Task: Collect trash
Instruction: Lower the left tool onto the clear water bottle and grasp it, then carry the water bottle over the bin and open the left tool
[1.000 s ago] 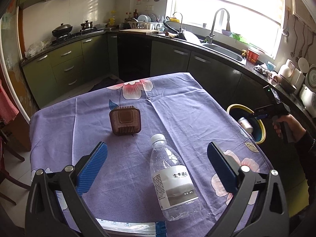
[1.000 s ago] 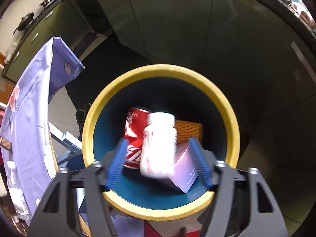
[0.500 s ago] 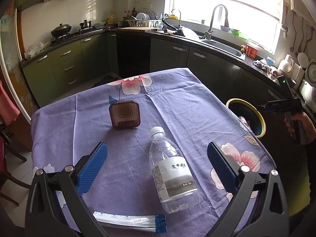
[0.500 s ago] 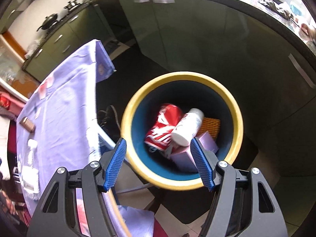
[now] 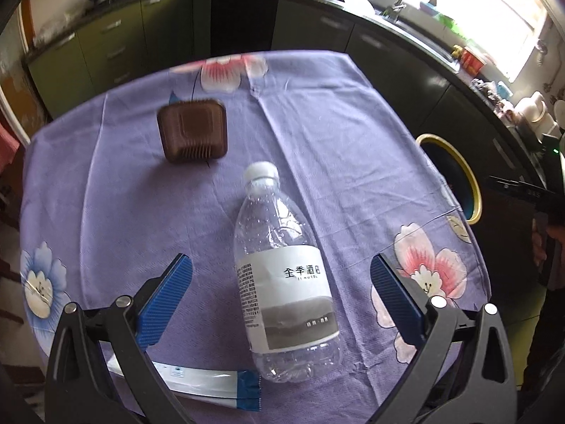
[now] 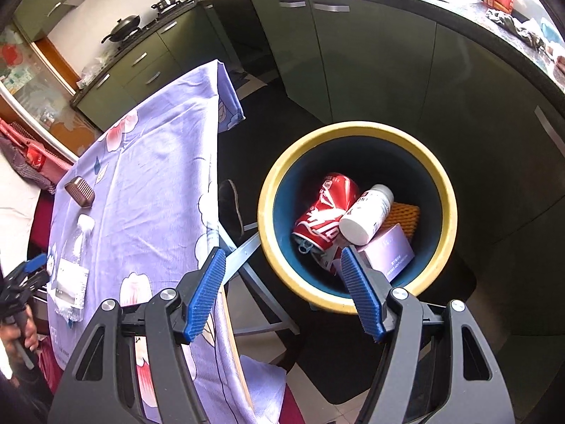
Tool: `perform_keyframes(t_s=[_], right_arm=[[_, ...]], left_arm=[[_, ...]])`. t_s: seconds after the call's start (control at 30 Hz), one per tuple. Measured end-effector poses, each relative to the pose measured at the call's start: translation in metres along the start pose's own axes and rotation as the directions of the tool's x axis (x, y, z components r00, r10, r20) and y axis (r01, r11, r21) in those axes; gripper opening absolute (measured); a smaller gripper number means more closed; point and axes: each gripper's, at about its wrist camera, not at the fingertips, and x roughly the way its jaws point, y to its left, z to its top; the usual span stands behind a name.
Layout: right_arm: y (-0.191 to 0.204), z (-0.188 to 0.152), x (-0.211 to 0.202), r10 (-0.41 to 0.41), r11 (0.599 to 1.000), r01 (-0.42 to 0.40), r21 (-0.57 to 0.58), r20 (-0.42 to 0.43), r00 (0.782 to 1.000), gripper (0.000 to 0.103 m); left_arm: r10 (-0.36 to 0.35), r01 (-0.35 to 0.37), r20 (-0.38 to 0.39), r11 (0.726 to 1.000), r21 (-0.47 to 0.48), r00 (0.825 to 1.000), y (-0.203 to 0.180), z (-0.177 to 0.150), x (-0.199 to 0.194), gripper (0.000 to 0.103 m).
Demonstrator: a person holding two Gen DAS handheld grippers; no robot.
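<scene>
White plastic pill bottle (image 6: pixel 367 218) now lies in the yellow-rimmed blue bin (image 6: pixel 356 134) at centre-right; right gripper (image 6: pixel 282 295) released and empty, left gripper (image 5: pixel 280 298) spread wide around the clear water bottle (image 5: pixel 282 272).

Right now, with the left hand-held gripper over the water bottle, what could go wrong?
1. The water bottle lies on its side, round and smooth; it may roll or slip as the open left hand-held gripper closes.
2. The wrapper lies right beside its base and might get caught or dragged.
3. The bin already holds trash, so a long bottle may land awkwardly.
</scene>
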Motion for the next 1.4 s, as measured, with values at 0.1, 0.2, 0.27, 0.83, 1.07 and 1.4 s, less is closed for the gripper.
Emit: perform_keyframes(t_s=[0.1, 0.2, 0.27, 0.83, 1.07, 1.4], right_arm=[[-0.007, -0.004, 0.004, 0.013, 1.000, -0.013, 0.005, -0.007, 1.000, 0.068], [-0.012, -0.006, 0.008, 0.023, 1.000, -0.023, 0.009, -0.017, 1.000, 0.068], [-0.014, -0.008, 0.012, 0.031, 0.999, -0.031, 0.011, -0.022, 0.999, 0.068], [-0.014, -0.010, 0.025, 0.066, 0.998, -0.066, 0.013, -0.035, 0.997, 0.068], [-0.015, -0.010, 0.023, 0.067, 0.998, -0.066, 0.023, -0.027, 0.997, 0.068], [-0.017, -0.011, 0.013, 0.075, 0.997, -0.075, 0.032, -0.003, 0.997, 0.068]], left_arm=[[0.018, -0.017, -0.053, 1.000, 0.010, 0.998, -0.006, 0.001, 0.016, 0.096], [0.057, -0.054, -0.095, 0.998, 0.031, 0.994, -0.011, 0.001, 0.029, 0.096], [0.079, -0.074, -0.131, 0.996, 0.039, 0.988, -0.013, 0.001, 0.037, 0.096], [0.103, -0.089, -0.258, 0.994, 0.066, 0.961, -0.009, 0.007, 0.064, 0.062], [0.108, -0.085, -0.189, 0.988, 0.128, 0.976, -0.020, 0.008, 0.037, 0.062], [0.081, -0.064, -0.072, 0.975, 0.214, 0.994, -0.057, 0.018, -0.014, 0.062]])
